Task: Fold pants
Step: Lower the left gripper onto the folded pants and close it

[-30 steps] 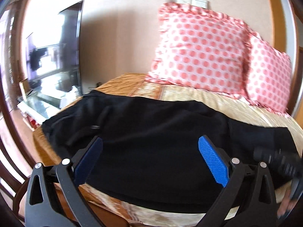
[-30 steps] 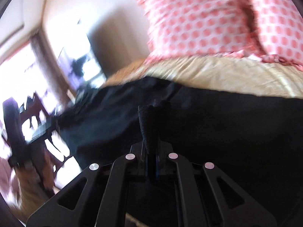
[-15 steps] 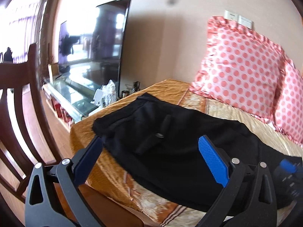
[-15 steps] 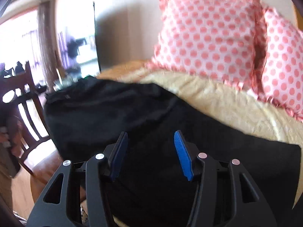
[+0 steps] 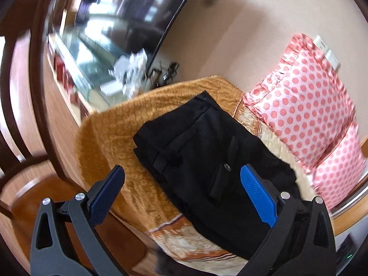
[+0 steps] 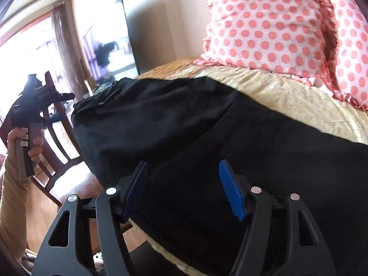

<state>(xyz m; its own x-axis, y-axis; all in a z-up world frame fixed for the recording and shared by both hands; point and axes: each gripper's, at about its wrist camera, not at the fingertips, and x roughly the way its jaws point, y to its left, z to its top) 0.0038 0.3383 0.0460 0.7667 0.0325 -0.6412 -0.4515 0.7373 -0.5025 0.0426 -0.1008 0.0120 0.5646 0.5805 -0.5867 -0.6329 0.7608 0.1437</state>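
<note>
While spread on the bedspread (image 5: 119, 138), black pants (image 5: 207, 151).

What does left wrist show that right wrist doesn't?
Left wrist only: the waistband end of the black pants with its belt loop and button, the orange bedspread corner, the left gripper open. Right wrist only: the person's hand holding the other tool, the right gripper open over the pants. Both: pants, polka-dot pillows, TV.
</note>
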